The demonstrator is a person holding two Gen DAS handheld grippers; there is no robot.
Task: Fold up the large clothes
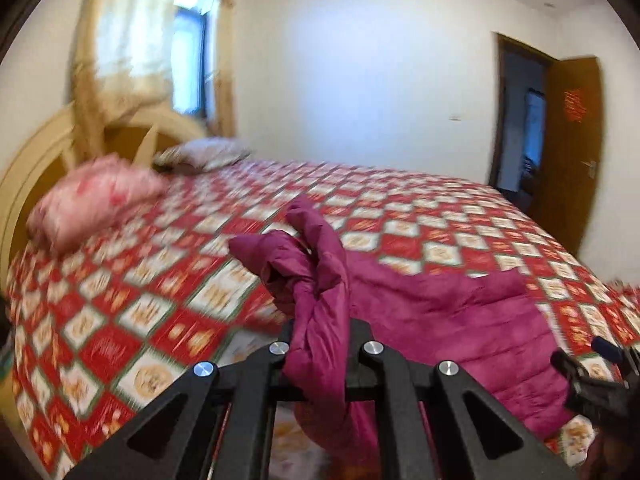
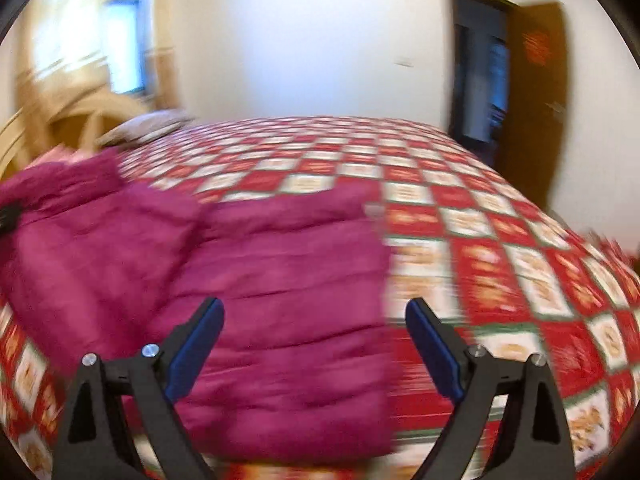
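A magenta padded jacket [image 2: 280, 280] lies spread on the bed with the red and white checked cover [image 2: 500, 248]. In the left wrist view my left gripper [image 1: 322, 332] is shut on a bunched part of the jacket [image 1: 316, 280], which stands lifted above the bed and drapes over the jaws; the rest of the jacket [image 1: 460, 320] lies to the right. My right gripper [image 2: 316, 320] is open, its blue pads [image 2: 432, 344] wide apart above the jacket's right edge, holding nothing. The right gripper [image 1: 592, 376] also shows at the left wrist view's right edge.
A pink pillow [image 1: 92, 200] and a pale pillow [image 1: 204, 152] lie by the cream headboard [image 1: 36, 160]. A curtained window [image 1: 188, 40] is behind it. A brown door [image 1: 572, 152] stands open at the right. White wall beyond the bed.
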